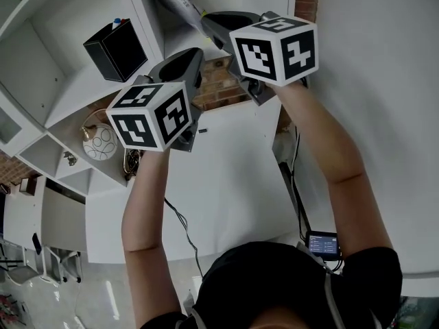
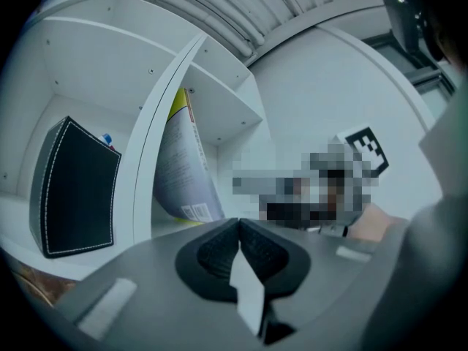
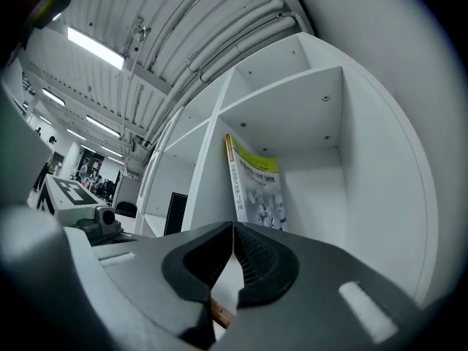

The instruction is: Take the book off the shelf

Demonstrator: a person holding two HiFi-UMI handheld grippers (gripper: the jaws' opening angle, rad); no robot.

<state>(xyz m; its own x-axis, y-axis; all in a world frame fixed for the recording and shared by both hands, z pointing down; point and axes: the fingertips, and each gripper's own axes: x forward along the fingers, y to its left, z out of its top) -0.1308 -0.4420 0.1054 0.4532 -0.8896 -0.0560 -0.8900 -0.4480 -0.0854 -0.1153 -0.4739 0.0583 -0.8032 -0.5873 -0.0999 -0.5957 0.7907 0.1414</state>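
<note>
**Closed left tongs (image 2: 239, 225) and right tongs (image 3: 232, 229), book (image 3: 257, 192) on the shelf (image 3: 365, 167)**

Nearest the lens in each gripper view, the dark ridged pads meet. Both pairs are pressed together with nothing between them, and neither touches the book. Beyond the right tongs, at frame centre, the yellow-topped book stands tilted in a white shelf compartment, leaning on its left wall. The left gripper view shows it just left of centre. A black box (image 2: 77, 189) with white stitching sits in the next compartment, at the left edge.
</note>
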